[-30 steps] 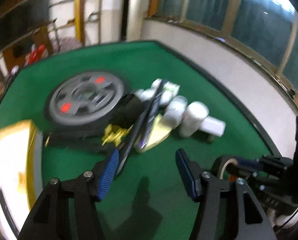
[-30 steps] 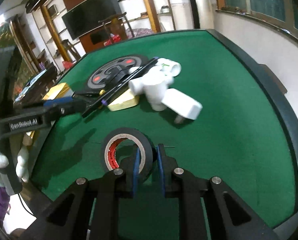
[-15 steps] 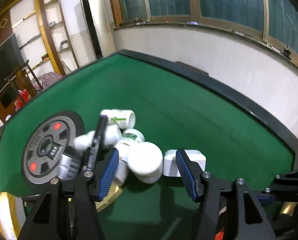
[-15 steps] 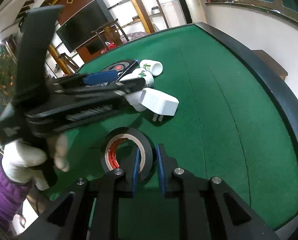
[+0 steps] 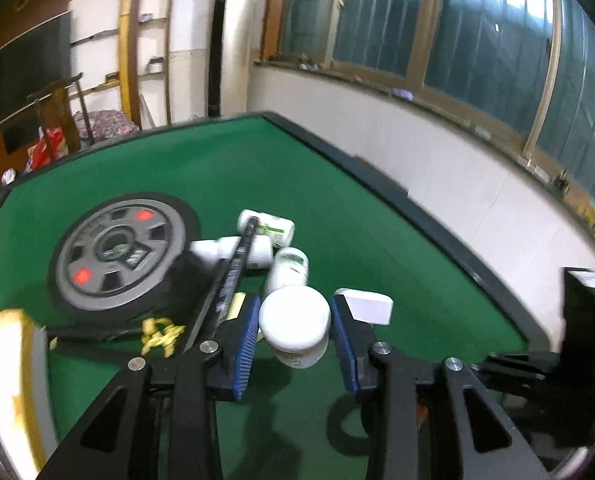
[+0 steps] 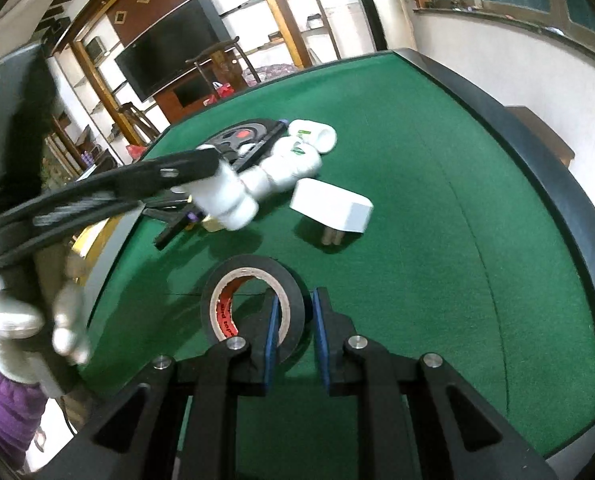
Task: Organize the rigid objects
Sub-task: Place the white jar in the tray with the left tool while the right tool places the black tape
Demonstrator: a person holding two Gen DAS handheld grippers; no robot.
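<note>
Since half a second ago, the left tongs (image 5: 293,330) are closing in around the white bottle (image 5: 295,324) in the pile, pads bracketing its lid for a lift; contact unclear. Right tongs (image 6: 295,334) are clenching the tape roll (image 6: 253,300) upright on the counter (image 6: 437,220), parking it aside.

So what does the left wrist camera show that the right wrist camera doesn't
Only the left wrist view shows the yellow clip and the windows.

Only the right wrist view shows the black tape roll pinched in the right gripper, the TV and the gloved hand.

Both show the white bottle between the left gripper's fingers, the white plug adapter and the weight plate.
</note>
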